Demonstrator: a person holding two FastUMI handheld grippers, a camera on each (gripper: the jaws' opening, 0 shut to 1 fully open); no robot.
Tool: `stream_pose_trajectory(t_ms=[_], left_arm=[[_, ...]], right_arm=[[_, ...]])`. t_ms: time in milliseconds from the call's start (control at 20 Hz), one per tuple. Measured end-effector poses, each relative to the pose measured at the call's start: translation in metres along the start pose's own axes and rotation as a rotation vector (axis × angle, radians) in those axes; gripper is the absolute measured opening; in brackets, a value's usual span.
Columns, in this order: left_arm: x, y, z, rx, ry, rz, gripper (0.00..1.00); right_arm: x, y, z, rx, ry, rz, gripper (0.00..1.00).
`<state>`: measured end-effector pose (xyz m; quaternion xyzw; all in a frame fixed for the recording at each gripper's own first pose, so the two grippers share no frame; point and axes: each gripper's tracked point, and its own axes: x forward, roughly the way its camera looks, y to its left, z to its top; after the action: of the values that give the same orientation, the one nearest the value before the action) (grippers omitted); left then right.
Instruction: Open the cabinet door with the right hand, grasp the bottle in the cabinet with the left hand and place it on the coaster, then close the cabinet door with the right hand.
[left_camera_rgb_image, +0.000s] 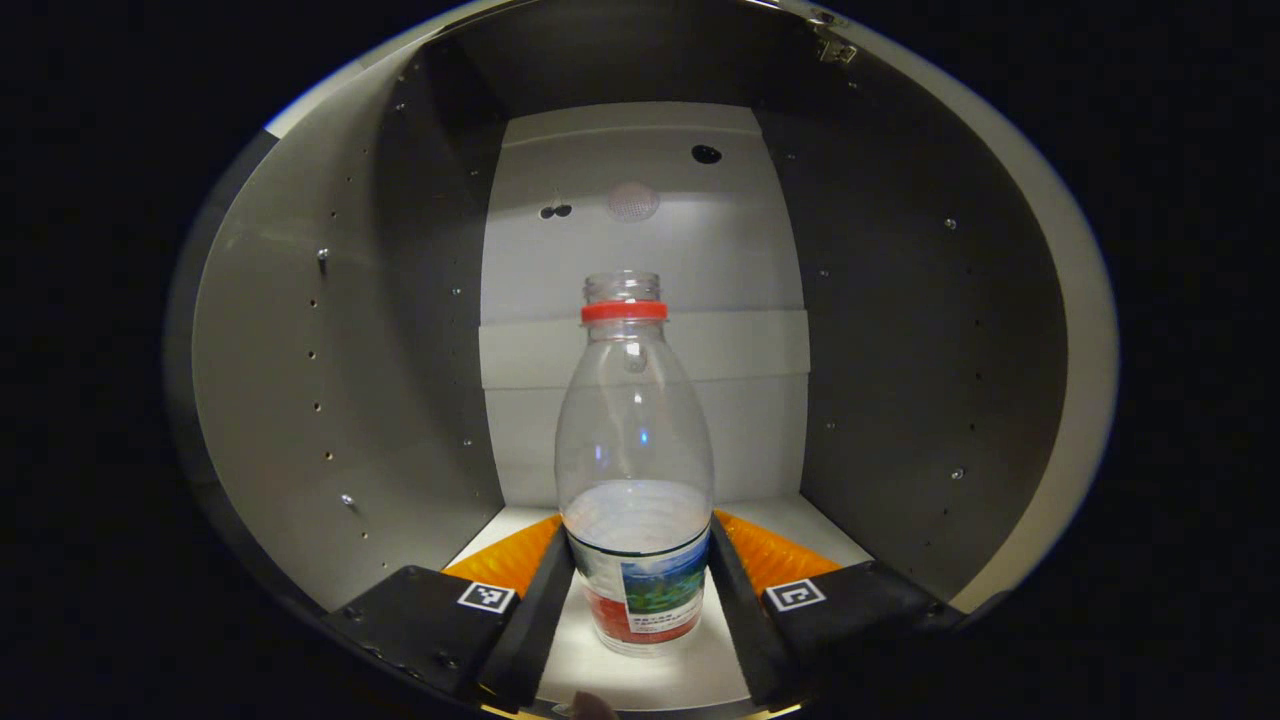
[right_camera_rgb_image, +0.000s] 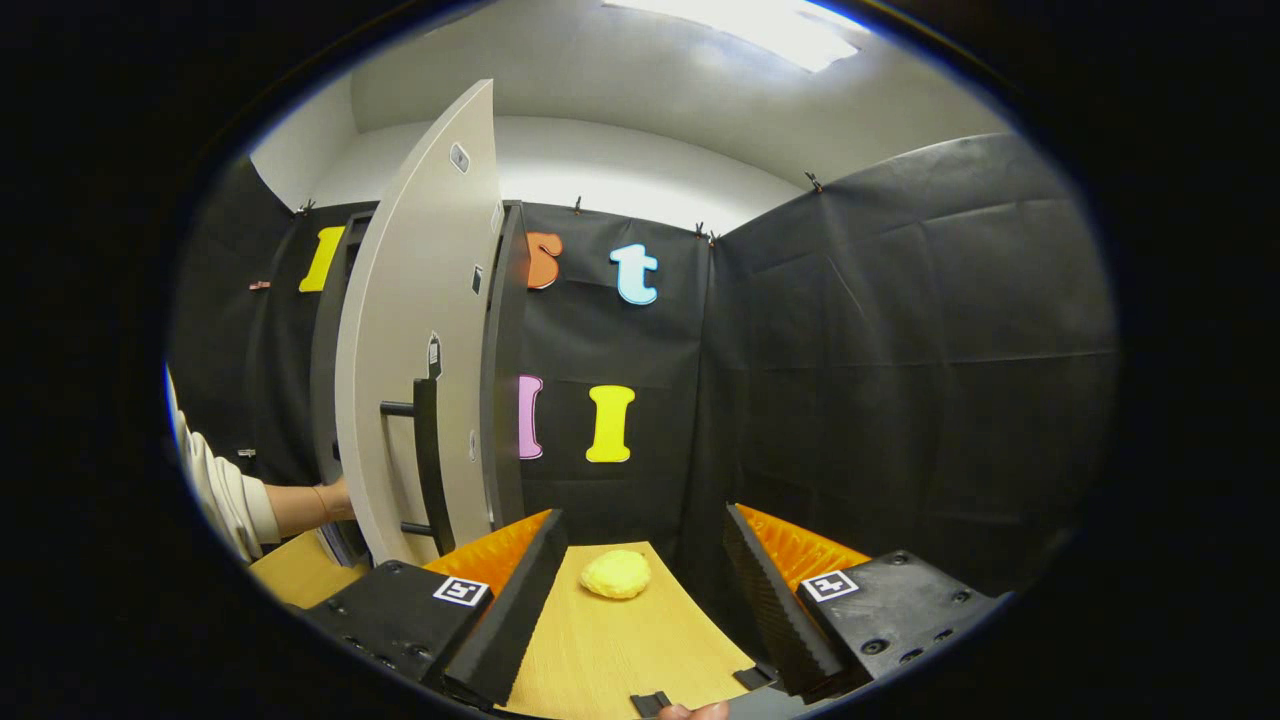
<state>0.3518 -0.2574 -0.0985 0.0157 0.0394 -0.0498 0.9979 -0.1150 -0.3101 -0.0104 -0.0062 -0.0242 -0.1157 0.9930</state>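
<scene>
Bottle, one clear plastic one with a red neck ring and no cap, stands upright on the white cabinet floor, right between the jaws of the left gripper. It holds nothing visible. Those jaws flank its labelled lower body on both sides, very close; whether they press on it cannot be told. Grey cabinet walls pitted with small holes rise left and right of the jaws, a pale back panel beyond the bottle.

In the right gripper view, a sleeved arm reaches behind the open cabinet door at far left of the jaws; the door's dark bar handle faces outward. The right gripper has its jaws spread wide, holding nothing, above the wooden worktop. One yellow coaster lies ahead between them, untouched.
</scene>
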Motion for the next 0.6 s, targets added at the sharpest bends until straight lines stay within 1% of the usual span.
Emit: stream_pose_trajectory(t_ms=[100, 300, 500, 600], left_arm=[[-0.012, 0.000, 0.010, 0.002, -0.023, -0.024, 0.76], [-0.052, 0.007, 0.032, -0.001, -0.061, -0.072, 0.76], [-0.104, 0.030, 0.039, -0.004, -0.072, -0.090, 0.76], [-0.133, 0.049, 0.038, -0.011, -0.082, -0.081, 0.76]], right_arm=[[-0.001, 0.000, 0.001, 0.007, 0.000, -0.003, 0.97], [-0.003, 0.006, 0.003, 0.020, -0.001, 0.008, 0.97], [-0.002, 0.016, 0.002, 0.022, 0.005, 0.023, 0.97], [-0.001, 0.019, 0.003, 0.045, 0.005, 0.025, 0.98]])
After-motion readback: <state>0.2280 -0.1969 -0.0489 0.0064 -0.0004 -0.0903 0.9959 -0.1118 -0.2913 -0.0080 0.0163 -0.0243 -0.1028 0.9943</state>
